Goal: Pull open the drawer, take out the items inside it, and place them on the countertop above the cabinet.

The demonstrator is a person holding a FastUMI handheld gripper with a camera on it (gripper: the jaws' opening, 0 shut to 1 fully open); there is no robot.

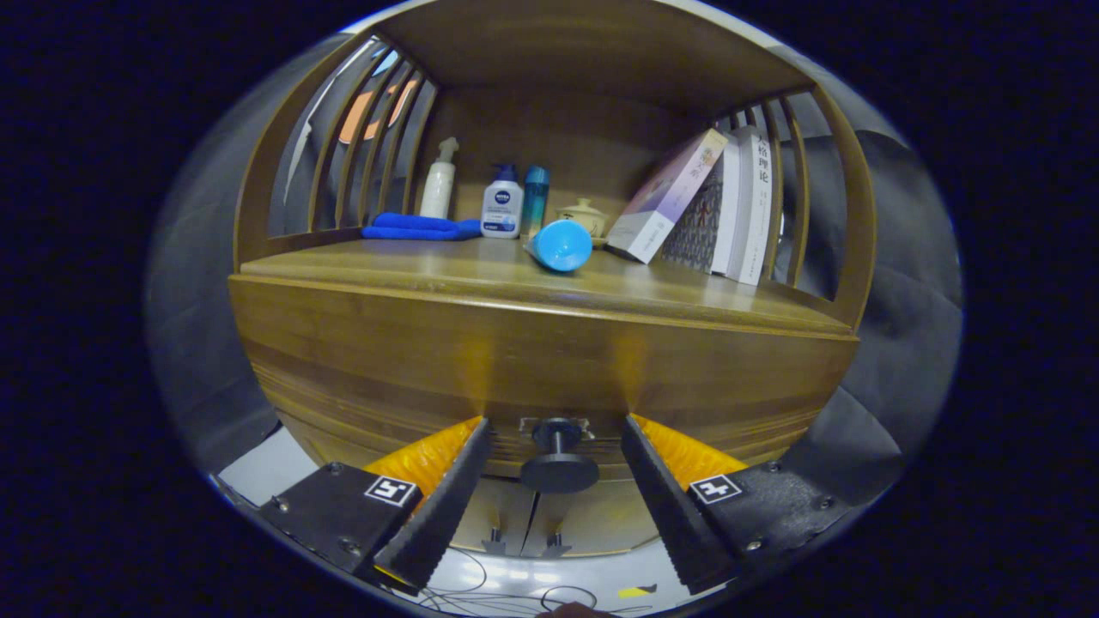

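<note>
Wooden cabinet [532, 360] fronts the view, its drawer shut, and the drawer's round dark knob [558, 459] sits between the claw [556, 438] fingers. The claw is spread wide, one finger on either side of the knob and neither touching it.

On the worktop [412, 266] above the drawer, taking the white bottle [502, 206] with a dark pump cap as landmark: its label reads NIVEA. Left of it stands one pale spray bottle [439, 182], and below that lies one folded blue cloth [419, 227], reaching the NIVEA bottle's foot. Just right of the bottle stands one teal tube [535, 199]; one blue cup [561, 245] lies on its side nearer the worktop's front edge. One small lidded pot [584, 216] sits further right. Beyond it lean about three books [717, 206]; one spine bears Chinese characters, too small to read surely.

Under the drawer, two small door handles [524, 542] show.
</note>
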